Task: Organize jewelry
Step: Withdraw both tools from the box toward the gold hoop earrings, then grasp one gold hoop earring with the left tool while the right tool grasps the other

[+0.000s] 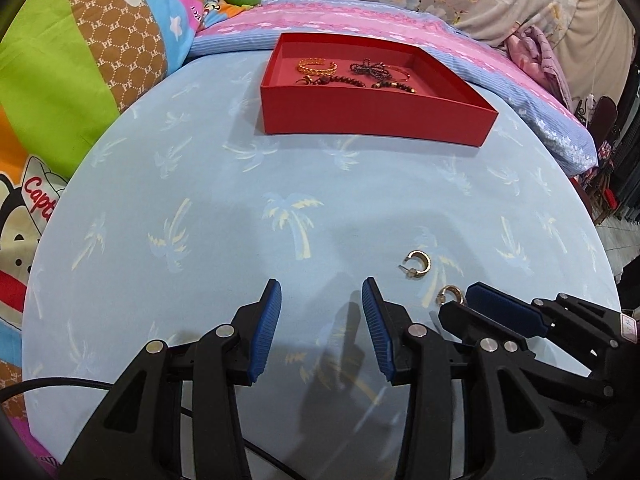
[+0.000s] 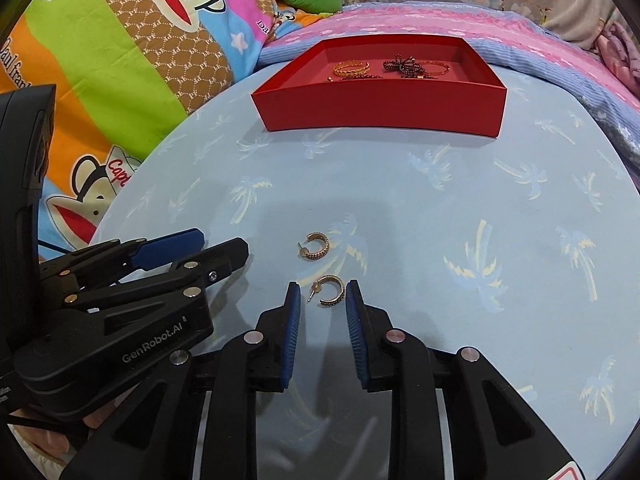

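Two gold hoop earrings lie on the palm-print blue worktop (image 2: 480, 200), well short of the red tray (image 2: 380, 112). Right gripper (image 2: 322, 300) is spread, near earring (image 2: 331, 290) sitting between its pads, not visibly pinched. Far earring (image 2: 316, 246) is just beyond it. Left gripper (image 1: 322, 300) is spread over bare cloth, nothing between. Tray already holds a gold bangle (image 1: 316, 66) and dark beaded pieces (image 1: 368, 70).
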A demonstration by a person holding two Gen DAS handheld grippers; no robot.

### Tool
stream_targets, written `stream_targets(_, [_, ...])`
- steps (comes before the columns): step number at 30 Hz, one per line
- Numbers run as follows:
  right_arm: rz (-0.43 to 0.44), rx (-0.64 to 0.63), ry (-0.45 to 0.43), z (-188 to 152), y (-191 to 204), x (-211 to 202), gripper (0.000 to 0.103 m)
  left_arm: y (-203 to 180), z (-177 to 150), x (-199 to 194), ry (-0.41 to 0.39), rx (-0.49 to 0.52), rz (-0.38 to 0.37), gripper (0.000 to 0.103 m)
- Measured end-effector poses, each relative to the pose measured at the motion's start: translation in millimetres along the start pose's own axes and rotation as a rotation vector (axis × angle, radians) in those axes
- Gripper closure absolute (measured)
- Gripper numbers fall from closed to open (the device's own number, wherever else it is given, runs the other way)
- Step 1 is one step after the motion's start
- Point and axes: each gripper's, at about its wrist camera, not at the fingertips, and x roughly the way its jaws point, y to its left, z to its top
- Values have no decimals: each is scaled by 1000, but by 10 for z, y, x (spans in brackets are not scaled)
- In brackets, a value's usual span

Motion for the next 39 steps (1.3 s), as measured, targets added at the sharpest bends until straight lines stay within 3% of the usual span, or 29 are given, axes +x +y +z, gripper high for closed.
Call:
stream_targets(6, [-39, -41, -7, 11, 58, 44, 79, 49, 17, 22, 2, -15, 5, 58])
stream_targets(10, [-83, -72, -9, 21, 83, 64, 86, 27, 27, 34, 5, -10, -2, 58])
stream_targets(24, [-182, 11, -68, 219, -386, -143, 86, -396, 99, 88, 7, 63, -118, 57])
stream_targets(29, [-191, 48, -62, 223, -524, -128, 86, -486, 113, 186, 13, 78, -109, 58])
stream_targets(39, [-176, 63, -59, 212, -557, -102, 86, -519, 121, 201, 10, 93, -122, 83])
